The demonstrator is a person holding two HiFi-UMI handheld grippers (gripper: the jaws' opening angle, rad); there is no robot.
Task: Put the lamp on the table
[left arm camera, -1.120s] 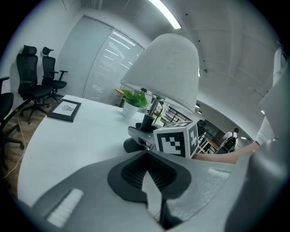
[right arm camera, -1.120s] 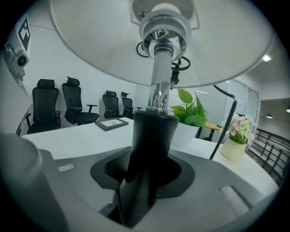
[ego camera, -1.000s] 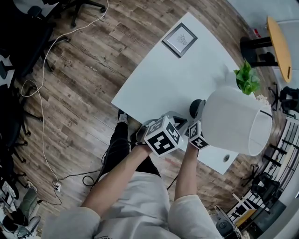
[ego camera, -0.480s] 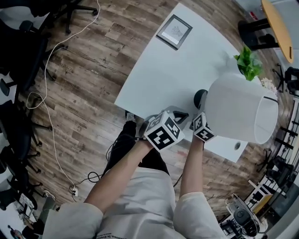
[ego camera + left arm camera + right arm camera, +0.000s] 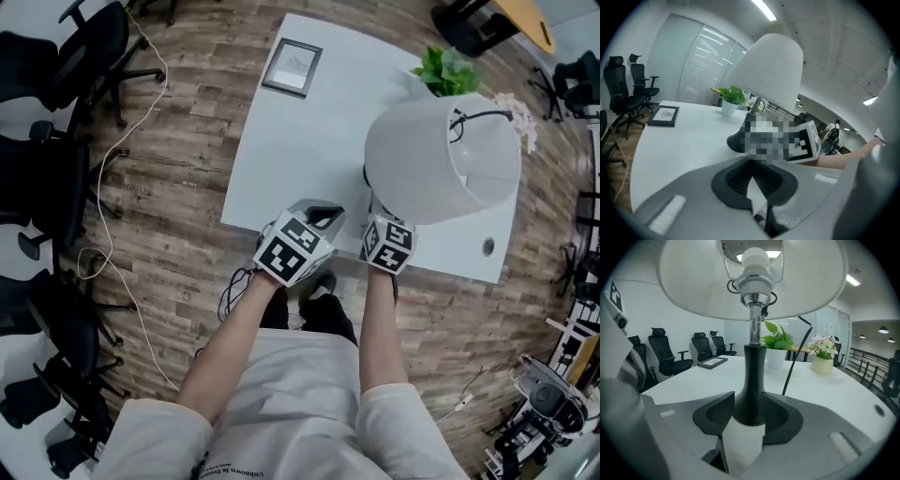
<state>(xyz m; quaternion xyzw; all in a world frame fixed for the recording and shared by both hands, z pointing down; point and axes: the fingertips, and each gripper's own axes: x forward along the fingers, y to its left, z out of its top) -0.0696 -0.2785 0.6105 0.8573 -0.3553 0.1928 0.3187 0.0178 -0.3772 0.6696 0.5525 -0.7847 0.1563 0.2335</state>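
The lamp has a white shade point(image 5: 441, 159) and a black stem point(image 5: 752, 380). My right gripper point(image 5: 750, 416) is shut on the lower stem, with the shade point(image 5: 750, 273) and bulb socket straight above. In the left gripper view its black base point(image 5: 738, 140) sits low over the white table point(image 5: 309, 141); I cannot tell whether it touches. The lamp's black cord point(image 5: 794, 359) runs down to the tabletop. My left gripper point(image 5: 754, 180) is shut with nothing in it, beside the right gripper point(image 5: 387, 246) at the table's near edge.
A framed picture point(image 5: 292, 67) lies at the table's far left. A potted green plant point(image 5: 445, 70) and a pot of pale flowers point(image 5: 518, 117) stand behind the lamp. Black office chairs point(image 5: 56, 56) and a white cable point(image 5: 122, 141) are on the wooden floor to the left.
The lamp has swung from tilted toward upright and now stands further in over the table. Both grippers keep the same places at the table's near edge.
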